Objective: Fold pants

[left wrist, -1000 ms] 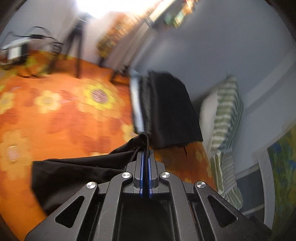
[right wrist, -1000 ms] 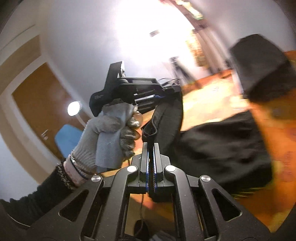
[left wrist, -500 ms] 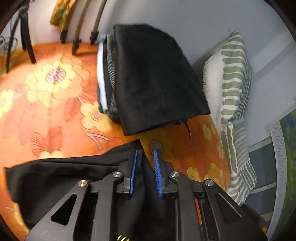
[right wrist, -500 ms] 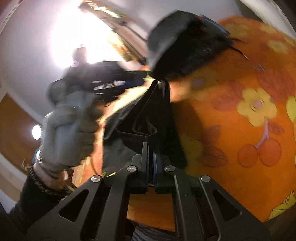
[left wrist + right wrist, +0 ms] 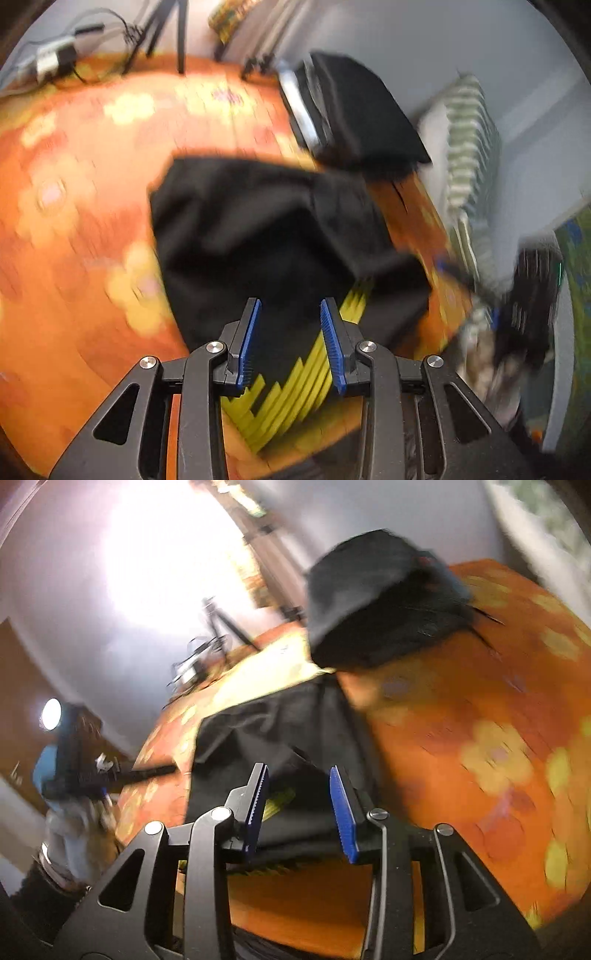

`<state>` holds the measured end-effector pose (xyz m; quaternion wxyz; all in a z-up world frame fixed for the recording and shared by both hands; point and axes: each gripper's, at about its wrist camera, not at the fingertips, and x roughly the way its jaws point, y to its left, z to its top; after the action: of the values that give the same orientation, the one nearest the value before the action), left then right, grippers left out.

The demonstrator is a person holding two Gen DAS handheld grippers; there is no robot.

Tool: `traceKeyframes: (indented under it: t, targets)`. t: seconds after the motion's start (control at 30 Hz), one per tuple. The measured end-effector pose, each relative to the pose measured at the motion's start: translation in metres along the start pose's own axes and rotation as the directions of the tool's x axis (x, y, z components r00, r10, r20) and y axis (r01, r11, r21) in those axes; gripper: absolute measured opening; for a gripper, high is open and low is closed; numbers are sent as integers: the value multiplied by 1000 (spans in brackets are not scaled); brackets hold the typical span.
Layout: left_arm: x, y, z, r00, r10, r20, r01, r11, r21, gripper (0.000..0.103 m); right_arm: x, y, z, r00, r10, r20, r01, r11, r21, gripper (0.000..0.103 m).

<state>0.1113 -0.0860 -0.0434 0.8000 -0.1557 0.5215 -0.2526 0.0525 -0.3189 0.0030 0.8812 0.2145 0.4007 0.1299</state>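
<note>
Black pants lie folded in a loose heap on the orange flowered bedspread. In the left wrist view my left gripper hangs just above their near edge; its jaws are opening and the blue pads press on nothing. The right wrist view shows the same pants beneath my right gripper, whose jaws are opening too, with cloth below them but not pinched. The right gripper shows blurred at the right of the left view, and the left gripper at the left of the right view.
A stack of folded dark clothes sits behind the pants, also as a dark stack. A striped pillow leans on the wall. A tripod and cables stand at the far edge. Yellow-black tape marks the cover.
Both grippers were shut on the pants' edge and held it up. They have come down and let go; the pants now lie on the bedspread and both pairs of jaws stand apart.
</note>
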Motion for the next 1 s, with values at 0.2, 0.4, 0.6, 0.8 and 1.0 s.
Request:
traceKeyframes:
  t: [0.2, 0.4, 0.6, 0.8, 1.0]
  targets:
    - [27, -25, -30, 992, -76, -97, 85, 992, 90, 32, 58, 10, 57, 989, -20, -144, 10, 998, -69, 36]
    - [42, -21, -42, 986, -85, -141, 101, 989, 107, 31, 108, -6, 74, 969, -65, -238, 56, 997, -44, 36]
    - [41, -18, -43, 984, -105, -142, 121, 986, 110, 31, 127, 5, 83, 957, -99, -274, 67, 990, -124, 8]
    - [39, -17, -45, 985, -110, -135, 126, 985, 114, 31, 131, 23, 105, 948, -279, -154, 221, 923, -315, 3]
    - [40, -22, -52, 986, -103, -133, 120, 985, 127, 31, 119, 15, 122, 937, -333, -109, 297, 920, -256, 12]
